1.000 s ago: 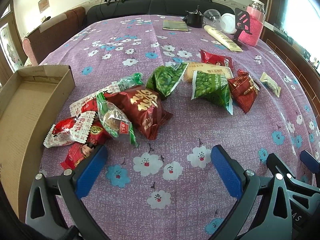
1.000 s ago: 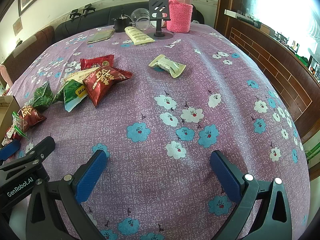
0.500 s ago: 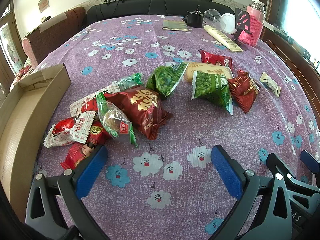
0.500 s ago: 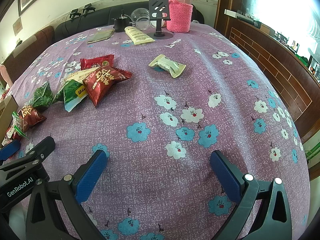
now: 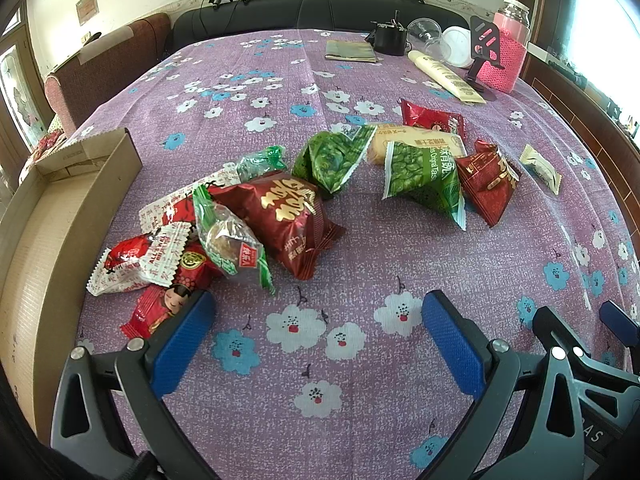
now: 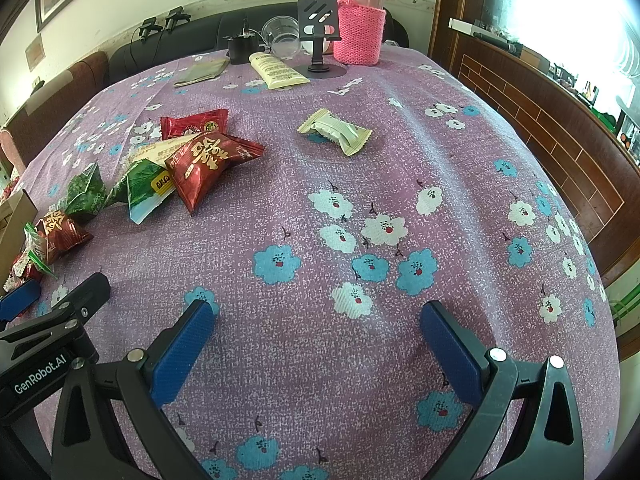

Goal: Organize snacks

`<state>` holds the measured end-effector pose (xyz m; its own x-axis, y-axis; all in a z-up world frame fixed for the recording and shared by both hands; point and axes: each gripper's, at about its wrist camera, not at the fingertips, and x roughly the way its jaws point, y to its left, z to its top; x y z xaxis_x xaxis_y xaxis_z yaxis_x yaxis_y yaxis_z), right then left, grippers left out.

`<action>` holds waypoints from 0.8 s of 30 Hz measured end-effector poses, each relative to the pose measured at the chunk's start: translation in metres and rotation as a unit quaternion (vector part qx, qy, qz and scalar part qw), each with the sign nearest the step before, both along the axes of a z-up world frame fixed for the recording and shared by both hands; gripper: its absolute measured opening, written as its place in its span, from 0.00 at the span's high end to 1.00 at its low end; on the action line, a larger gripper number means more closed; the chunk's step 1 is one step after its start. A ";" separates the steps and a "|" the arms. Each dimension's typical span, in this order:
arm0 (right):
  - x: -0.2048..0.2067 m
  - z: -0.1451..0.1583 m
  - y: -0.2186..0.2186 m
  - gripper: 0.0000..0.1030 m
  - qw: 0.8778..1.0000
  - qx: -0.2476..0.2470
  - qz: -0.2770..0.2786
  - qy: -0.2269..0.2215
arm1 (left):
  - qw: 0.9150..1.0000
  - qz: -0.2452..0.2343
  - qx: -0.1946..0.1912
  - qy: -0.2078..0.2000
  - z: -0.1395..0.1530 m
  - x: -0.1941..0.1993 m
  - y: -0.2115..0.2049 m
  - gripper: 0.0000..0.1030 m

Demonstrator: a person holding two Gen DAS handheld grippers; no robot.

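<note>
Several snack packets lie on the purple flowered tablecloth. In the left wrist view a dark red bag, a clear cake packet and small red-and-white packets are heaped just ahead of my left gripper, which is open and empty. Two green bean bags and a red packet lie farther right. A cardboard box sits at the left. My right gripper is open and empty above bare cloth; a pale green packet lies ahead of it.
At the table's far edge stand a pink knitted flask, a black phone stand, a cream tube, clear cups and a flat olive pouch. Sofas and wooden panelling surround the table.
The cardboard box at the left has shifted and tilted, its near wall now standing higher along the table edge. Both grippers and the snacks have stayed still.
</note>
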<state>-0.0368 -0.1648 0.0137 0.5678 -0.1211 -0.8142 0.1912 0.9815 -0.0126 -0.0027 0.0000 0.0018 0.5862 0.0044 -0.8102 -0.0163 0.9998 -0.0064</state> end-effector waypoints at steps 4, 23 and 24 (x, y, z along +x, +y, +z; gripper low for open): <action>0.000 0.000 0.000 0.00 1.000 0.000 0.000 0.000 | 1.000 0.000 0.000 0.000 0.000 0.000 0.000 0.00; 0.001 0.000 0.001 0.00 1.000 0.002 -0.022 0.000 | 1.000 0.014 -0.003 0.000 0.000 0.000 0.001 0.00; 0.000 0.000 0.001 0.00 1.000 0.002 -0.027 0.000 | 1.000 0.014 -0.003 0.001 0.000 0.000 0.000 0.00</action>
<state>-0.0365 -0.1639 0.0135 0.5601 -0.1481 -0.8151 0.2444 0.9696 -0.0082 -0.0025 0.0004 0.0023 0.5850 0.0167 -0.8108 -0.0446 0.9989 -0.0116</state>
